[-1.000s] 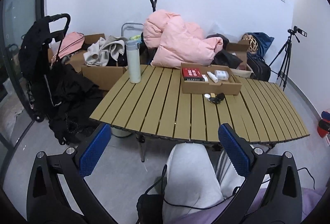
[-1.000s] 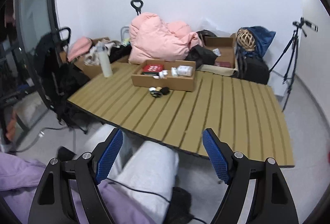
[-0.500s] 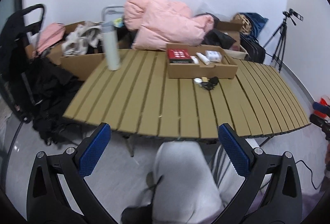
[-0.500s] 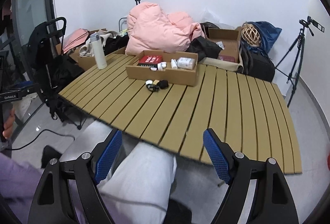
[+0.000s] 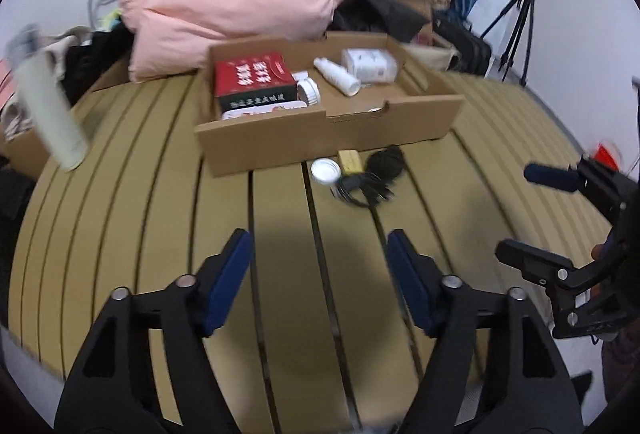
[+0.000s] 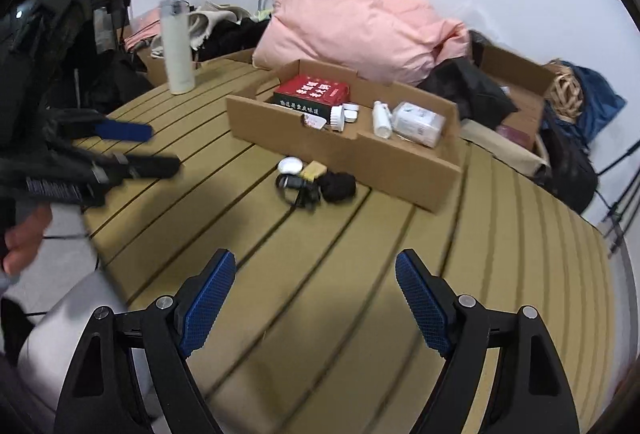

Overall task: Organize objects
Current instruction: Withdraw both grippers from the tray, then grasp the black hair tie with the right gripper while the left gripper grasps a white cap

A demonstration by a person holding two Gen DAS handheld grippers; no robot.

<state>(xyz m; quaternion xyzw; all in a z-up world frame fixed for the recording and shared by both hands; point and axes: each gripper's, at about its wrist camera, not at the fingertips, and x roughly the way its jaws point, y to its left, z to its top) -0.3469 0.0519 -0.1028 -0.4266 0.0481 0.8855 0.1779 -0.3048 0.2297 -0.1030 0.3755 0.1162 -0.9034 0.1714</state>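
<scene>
Compared with half a second ago, both grippers have moved forward over the slatted table [image 5: 132, 234], and the loose things now look much closer. The left gripper [image 5: 318, 266] hovers above the near slats with its jaws wide apart and nothing between them; the right gripper [image 6: 316, 298] is the same, open and empty. Just beyond them, near the middle of the table, lie a white round lid [image 5: 325, 170], a small yellow block [image 5: 350, 161] and a black bundle of cord [image 5: 376, 174], close together and just in front of the cardboard tray [image 5: 328, 138]. Inside the tray there are already a red box [image 5: 252, 76], a white bottle [image 5: 335, 76] and a white packet [image 5: 370, 63]. I judge that the approach is nearly complete and that these three loose things should go into the tray next. At the far left stands a pale flask [image 6: 176, 46].
</scene>
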